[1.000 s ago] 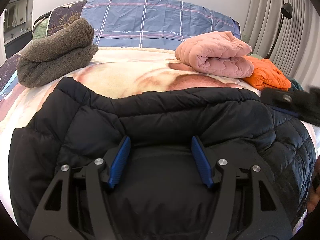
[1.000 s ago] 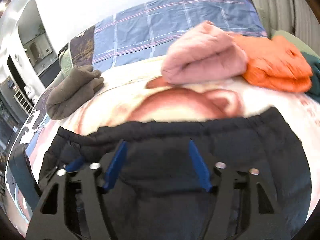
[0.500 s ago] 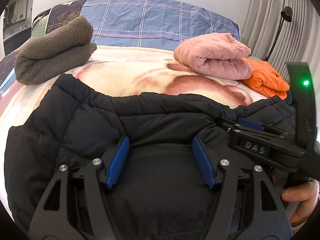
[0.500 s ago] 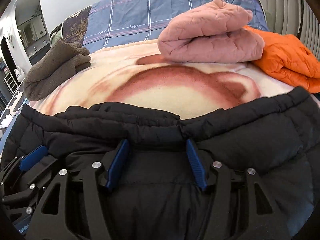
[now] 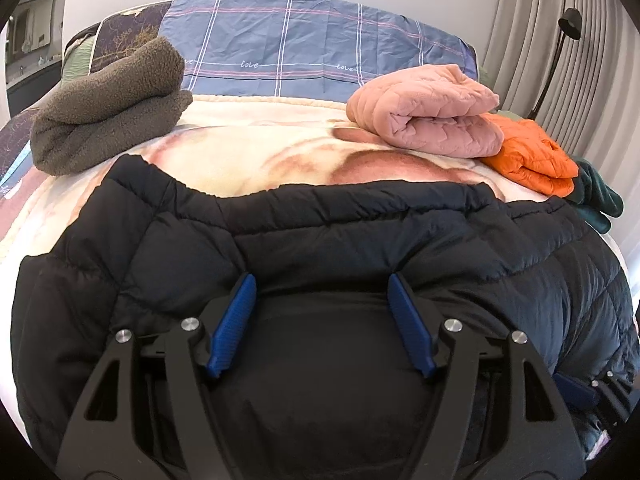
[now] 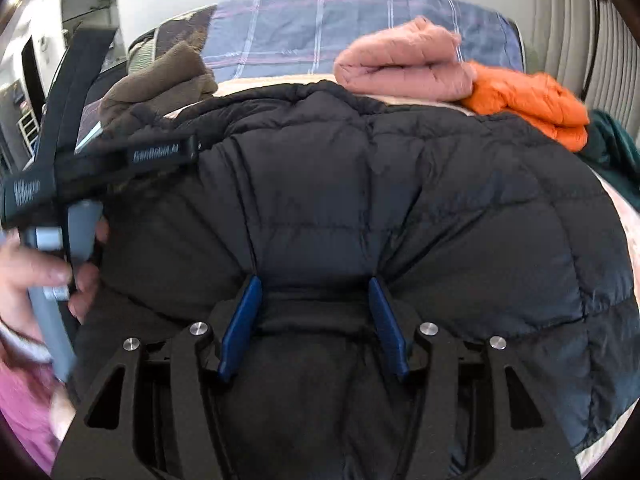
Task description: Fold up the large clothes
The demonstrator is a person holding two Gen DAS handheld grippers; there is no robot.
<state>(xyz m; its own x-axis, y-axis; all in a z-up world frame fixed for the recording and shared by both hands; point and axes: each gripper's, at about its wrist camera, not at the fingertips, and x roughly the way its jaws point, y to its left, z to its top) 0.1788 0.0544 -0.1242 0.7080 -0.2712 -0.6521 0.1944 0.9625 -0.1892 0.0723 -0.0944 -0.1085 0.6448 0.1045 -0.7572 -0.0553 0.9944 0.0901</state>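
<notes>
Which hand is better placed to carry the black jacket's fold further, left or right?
Probably right: the right gripper pinches the black jacket, creases drawn to its pads. The left gripper also has fabric between its jaws, but they have just been opening.

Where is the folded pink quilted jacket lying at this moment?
In both wrist views the pink quilted jacket lies at the upper right of the bed, overlapping the orange jacket on its right, beyond the black puffer jacket.
</notes>
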